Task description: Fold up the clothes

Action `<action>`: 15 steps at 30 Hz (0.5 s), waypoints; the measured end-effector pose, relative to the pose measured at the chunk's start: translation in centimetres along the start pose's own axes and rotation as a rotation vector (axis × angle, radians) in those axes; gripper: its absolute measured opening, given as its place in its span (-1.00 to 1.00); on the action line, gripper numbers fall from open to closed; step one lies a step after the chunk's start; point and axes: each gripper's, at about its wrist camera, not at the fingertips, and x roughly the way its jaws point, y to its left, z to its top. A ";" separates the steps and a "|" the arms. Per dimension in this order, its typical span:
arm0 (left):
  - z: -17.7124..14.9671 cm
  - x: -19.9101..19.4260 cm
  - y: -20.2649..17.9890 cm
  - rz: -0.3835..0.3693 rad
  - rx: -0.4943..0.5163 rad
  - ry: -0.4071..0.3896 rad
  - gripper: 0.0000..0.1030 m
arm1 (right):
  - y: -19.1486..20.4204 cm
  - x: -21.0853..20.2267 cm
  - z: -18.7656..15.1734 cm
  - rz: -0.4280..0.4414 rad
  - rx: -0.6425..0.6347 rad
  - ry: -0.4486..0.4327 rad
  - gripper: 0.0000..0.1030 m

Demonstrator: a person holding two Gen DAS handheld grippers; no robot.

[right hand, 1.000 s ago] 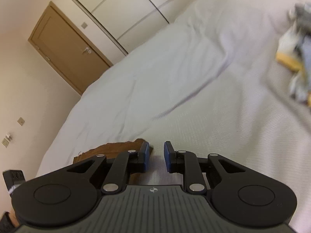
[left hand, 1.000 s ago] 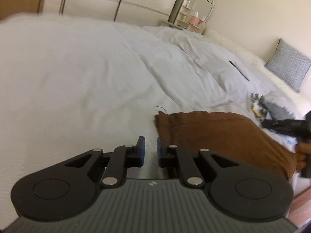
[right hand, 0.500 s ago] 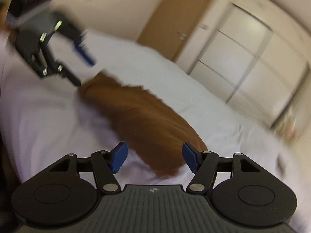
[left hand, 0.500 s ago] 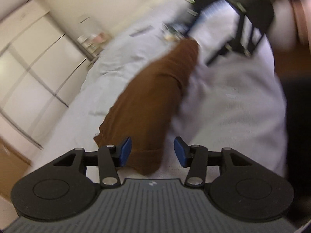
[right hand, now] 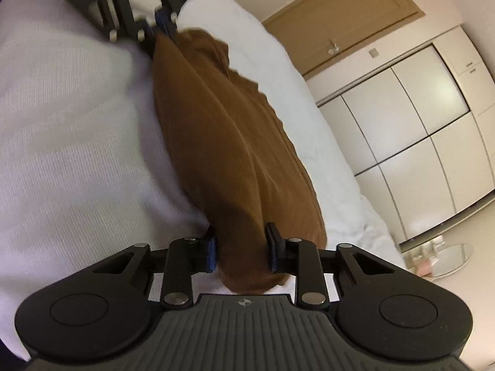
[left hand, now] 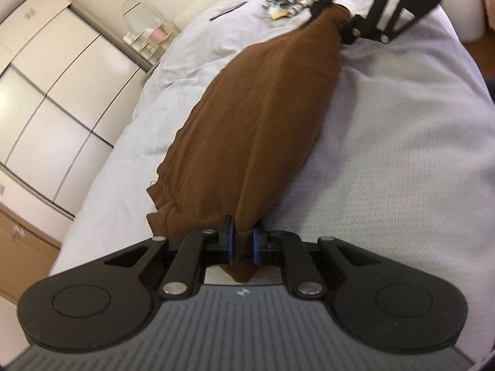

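A brown garment lies stretched out on the white bed, with a gripper at each end. My left gripper is shut on one end of the garment, the cloth pinched between its blue pads. It also shows in the right wrist view, at the far end of the garment. My right gripper has its jaws around the other end, partly closed with cloth bunched between them. In the left wrist view the right gripper sits at the far end.
A small pile of other clothes lies on the bed beyond the garment. White wardrobe doors and a side table with an oval mirror stand behind the bed. A wooden door is in the right wrist view.
Both grippers swung round to opposite ends of the brown garment and closed from open. The left now pinches the cloth; the right has narrowed around its end.
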 end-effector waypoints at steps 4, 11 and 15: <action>0.0 -1.4 -0.5 0.003 0.003 -0.001 -0.82 | -0.3 -0.7 -0.2 0.001 0.045 -0.003 -0.58; -0.2 -1.6 0.0 -0.014 -0.059 0.007 -0.75 | -0.2 0.0 -0.9 -0.003 0.076 0.041 -0.59; -1.0 -2.4 1.1 -0.012 -0.117 0.032 -0.62 | -0.1 -0.1 -1.3 -0.011 0.080 0.068 -0.56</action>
